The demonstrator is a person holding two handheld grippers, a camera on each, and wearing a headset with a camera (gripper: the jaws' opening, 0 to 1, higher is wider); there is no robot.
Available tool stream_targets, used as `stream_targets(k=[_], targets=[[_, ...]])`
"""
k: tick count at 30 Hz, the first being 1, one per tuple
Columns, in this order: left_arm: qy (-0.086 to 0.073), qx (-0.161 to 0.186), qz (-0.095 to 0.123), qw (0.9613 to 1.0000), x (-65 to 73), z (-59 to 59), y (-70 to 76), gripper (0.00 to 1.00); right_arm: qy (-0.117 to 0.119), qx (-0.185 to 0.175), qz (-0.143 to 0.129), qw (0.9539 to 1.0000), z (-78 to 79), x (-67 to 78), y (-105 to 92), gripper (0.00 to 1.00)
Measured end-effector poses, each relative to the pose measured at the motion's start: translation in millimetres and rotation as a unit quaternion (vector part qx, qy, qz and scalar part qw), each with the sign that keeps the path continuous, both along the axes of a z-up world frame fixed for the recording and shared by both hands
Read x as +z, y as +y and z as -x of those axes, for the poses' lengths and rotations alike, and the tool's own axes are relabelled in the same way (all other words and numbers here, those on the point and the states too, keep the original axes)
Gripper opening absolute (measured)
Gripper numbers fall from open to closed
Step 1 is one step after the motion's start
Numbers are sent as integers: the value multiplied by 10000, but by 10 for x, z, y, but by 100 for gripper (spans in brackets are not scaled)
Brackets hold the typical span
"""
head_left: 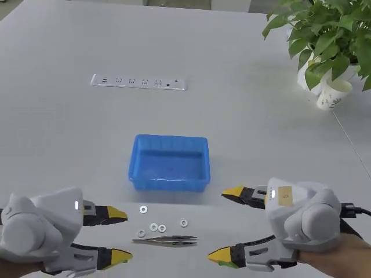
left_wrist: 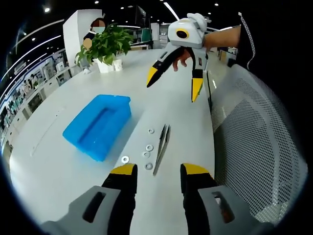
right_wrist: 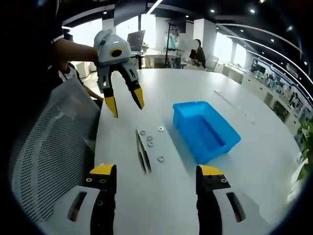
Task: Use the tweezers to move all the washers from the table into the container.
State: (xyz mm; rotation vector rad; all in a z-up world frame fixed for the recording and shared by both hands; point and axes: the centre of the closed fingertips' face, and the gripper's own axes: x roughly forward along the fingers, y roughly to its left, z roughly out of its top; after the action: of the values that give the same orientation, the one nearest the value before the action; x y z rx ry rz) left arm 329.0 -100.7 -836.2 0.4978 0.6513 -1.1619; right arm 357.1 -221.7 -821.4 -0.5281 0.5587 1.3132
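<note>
Tweezers (head_left: 165, 240) laid flat on table (head_left: 261, 116), nothing pinched. Five washers (head_left: 153, 227) scattered just beyond tweezers, between tweezers and blue container (head_left: 168, 184). Left gripper (head_left: 126, 235) and right gripper (head_left: 217, 223) held either side of tweezers, jaws spread, empty.

5 washers (head_left: 143, 209), 1 pr tweezers (head_left: 165, 240), 1 container (head_left: 169, 179), 1 pwr strip (head_left: 139, 82), 1 plant (head_left: 324, 29)

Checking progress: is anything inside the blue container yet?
The container shows a bare blue floor with nothing on it. Five washers lie on the table beside the tweezers. The container's near wall hides a thin strip of its floor.
</note>
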Motion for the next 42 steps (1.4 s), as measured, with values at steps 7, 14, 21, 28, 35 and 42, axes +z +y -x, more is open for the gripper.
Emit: stream_targets(k=[7, 14, 21, 28, 35, 42], targets=[[124, -251, -339, 9990, -154, 47, -16, 32, 13, 309, 199, 9993, 75, -106, 112, 58], [114, -396, -449, 9981, -226, 35, -75, 28, -56, 604, 372, 9975, 118, -206, 201, 48], [88, -442, -579, 9973, -294, -21, -96, 26, -75, 810, 470, 9956, 148, -296, 271, 39], [84, -528, -762, 9957, -371, -48, -76, 23, -32, 918, 581, 9941, 174, -395, 296, 33], [96, -595, -888, 9942, -430, -78, -68, 19, -15, 996, 630, 9930, 170, -468, 342, 28], [117, -662, -926, 9934, -453, -85, -76, 16, -11, 1044, 662, 9923, 138, -535, 398, 25]])
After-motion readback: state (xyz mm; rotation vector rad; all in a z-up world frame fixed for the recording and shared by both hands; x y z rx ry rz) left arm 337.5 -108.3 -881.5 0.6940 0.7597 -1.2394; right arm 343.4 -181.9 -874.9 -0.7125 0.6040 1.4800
